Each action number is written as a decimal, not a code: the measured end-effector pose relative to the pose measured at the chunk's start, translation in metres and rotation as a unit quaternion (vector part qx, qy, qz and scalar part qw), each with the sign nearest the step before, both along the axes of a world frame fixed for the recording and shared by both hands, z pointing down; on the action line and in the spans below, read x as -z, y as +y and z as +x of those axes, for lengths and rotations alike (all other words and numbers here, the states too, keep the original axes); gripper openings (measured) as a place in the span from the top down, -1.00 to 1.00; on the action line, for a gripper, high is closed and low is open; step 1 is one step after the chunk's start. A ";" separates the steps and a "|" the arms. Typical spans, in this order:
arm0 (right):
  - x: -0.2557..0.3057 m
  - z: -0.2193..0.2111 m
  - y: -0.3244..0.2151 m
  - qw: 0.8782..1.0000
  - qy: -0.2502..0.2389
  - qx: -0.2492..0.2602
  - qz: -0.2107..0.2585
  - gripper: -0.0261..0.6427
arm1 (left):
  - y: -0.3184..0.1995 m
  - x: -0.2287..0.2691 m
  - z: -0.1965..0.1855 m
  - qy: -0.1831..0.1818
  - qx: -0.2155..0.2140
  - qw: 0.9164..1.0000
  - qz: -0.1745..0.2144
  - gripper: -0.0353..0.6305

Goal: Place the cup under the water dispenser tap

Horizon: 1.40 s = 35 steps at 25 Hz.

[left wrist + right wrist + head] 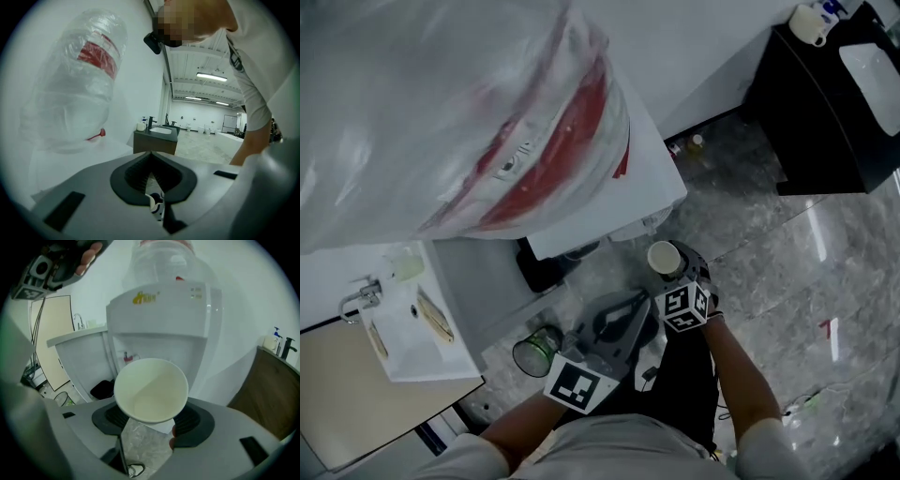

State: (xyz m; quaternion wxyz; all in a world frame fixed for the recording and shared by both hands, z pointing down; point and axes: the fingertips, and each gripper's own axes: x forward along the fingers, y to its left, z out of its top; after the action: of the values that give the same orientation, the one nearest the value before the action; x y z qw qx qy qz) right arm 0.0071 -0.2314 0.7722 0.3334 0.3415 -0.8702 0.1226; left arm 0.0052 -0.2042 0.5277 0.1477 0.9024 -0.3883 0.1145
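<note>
A white paper cup (151,394) stands upright and empty between the jaws of my right gripper (152,420), which is shut on its lower wall. In the head view the cup (663,257) and right gripper (673,267) hang over the floor, just in front of the white water dispenser (623,202). The dispenser (161,310) fills the right gripper view ahead, with a small red tap (125,357) in its recess, behind and left of the cup's rim. My left gripper (614,323) is lower and to the left, shut on nothing (151,180). A plastic-wrapped bottle (441,112) tops the dispenser.
A green-tinted jar (534,350) sits on the marble floor near my left gripper. A white counter (403,337) with a faucet (358,300) stands left of the dispenser. A black sink cabinet (825,112) is at the far right. A dark bin (542,267) sits by the dispenser's foot.
</note>
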 end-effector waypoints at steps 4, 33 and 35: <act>-0.059 -0.013 -0.021 1.000 0.009 0.008 -0.001 0.09 | -0.003 -0.044 -0.008 -0.015 -0.009 1.000 -0.013 0.88; -0.177 -0.051 -0.068 0.998 0.009 0.060 -0.005 0.08 | -0.015 -0.128 -0.030 -0.044 -0.001 0.998 -0.046 0.88; -0.171 -0.048 -0.065 0.998 0.009 0.059 -0.013 0.05 | -0.014 -0.121 -0.027 -0.042 -0.006 0.998 -0.047 0.88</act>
State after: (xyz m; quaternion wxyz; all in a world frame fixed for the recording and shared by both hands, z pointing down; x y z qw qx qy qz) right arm -0.0406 -0.2960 0.9432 0.3523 0.2865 -0.8840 0.1113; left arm -0.0220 -0.2184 0.6486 0.1729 0.8911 -0.3833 0.1709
